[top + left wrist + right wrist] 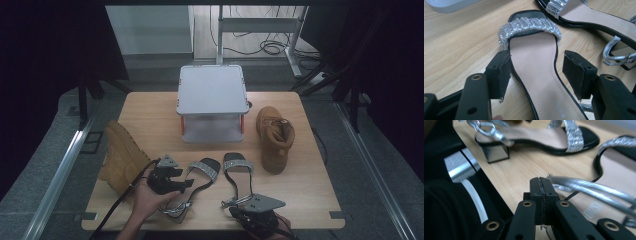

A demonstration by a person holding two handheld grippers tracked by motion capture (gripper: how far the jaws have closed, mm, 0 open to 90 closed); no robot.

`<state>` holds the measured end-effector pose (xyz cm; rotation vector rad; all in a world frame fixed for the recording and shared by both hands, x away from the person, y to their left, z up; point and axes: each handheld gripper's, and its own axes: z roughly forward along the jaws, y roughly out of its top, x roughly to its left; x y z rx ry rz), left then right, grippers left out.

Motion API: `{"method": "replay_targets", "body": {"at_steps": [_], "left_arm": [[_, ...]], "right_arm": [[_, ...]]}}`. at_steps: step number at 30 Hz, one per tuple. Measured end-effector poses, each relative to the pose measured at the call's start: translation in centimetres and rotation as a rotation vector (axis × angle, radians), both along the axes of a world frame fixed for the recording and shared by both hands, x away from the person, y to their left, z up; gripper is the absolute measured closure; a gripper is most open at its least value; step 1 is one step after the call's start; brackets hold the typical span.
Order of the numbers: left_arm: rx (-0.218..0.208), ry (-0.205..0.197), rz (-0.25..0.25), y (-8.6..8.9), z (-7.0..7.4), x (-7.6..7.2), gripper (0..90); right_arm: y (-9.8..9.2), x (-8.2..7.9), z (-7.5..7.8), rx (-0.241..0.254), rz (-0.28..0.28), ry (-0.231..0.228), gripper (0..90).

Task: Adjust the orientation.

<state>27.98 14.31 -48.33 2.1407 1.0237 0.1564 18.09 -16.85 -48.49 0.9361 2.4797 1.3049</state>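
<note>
Two black sandals with glittery silver toe straps lie side by side at the table's front. My left gripper [189,182] [536,72] is open, its jaws straddling the middle of the left sandal [202,172] [534,60]. One pad touches the sole's edge; the other stands clear of it. The right sandal [239,172] [599,17] [616,167] lies beside it. My right gripper [235,204] [541,182] is shut near the front edge, pads pressed together. The right sandal's silver ankle strap [586,188] lies just beyond its tips. The left sandal's block heel [496,152] shows farther off.
A grey lidded box [212,90] on legs stands at the back middle of the wooden table [310,200]. One tan boot [122,157] lies on its side at the left edge. Another tan boot [275,137] stands right of the box.
</note>
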Motion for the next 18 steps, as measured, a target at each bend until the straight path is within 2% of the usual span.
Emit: {"method": "replay_targets", "body": {"at_steps": [1, 4, 10, 12, 18], "left_arm": [[-0.002, 0.0, 0.003, 0.1, 0.0, 0.0, 39.9], [-0.003, 0.0, 0.006, 0.2, 0.0, 0.1, 39.8], [-0.002, 0.001, 0.009, 0.1, 0.0, 0.1, 39.9], [0.0, 0.003, 0.009, 0.1, 0.0, 0.1, 39.9], [0.004, 0.007, 0.008, 0.2, -0.1, 0.3, 39.9]], "right_arm": [[-0.4, -0.2, 0.5, 0.008, -0.003, -0.009, 89.5], [-0.5, -0.3, 0.6, 0.002, 0.003, -0.001, 89.6], [-0.4, -0.9, -0.7, -0.028, 0.031, 0.021, 89.6], [-0.3, -0.7, -1.2, -0.046, 0.021, 0.025, 89.5], [0.5, -0.1, -2.2, -0.057, 0.002, 0.028, 89.6]]}}
